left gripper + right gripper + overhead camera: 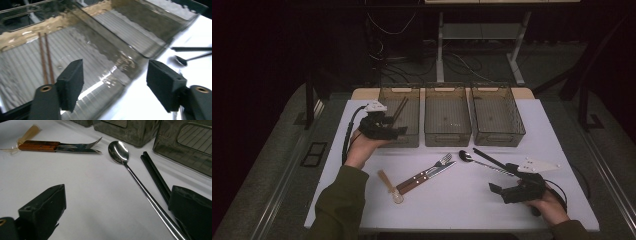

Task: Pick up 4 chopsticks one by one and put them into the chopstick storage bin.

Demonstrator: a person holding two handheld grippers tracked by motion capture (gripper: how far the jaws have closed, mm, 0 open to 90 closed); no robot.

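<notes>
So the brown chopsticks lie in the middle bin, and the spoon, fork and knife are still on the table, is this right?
Not quite. The brown chopsticks lie in the left bin, not the middle bin; the high view shows this, and the left gripper view shows them on that bin's ribbed floor. The rest holds: the spoon, fork and knife are on the table.

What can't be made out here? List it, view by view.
- High view: the pale utensil beside the fork is too small to identify.
- Left gripper view: the brown chopsticks run behind the left hand-held gripper, hiding their near ends.
- Right gripper view: the spoon handle is cut off by the bottom edge.
</notes>
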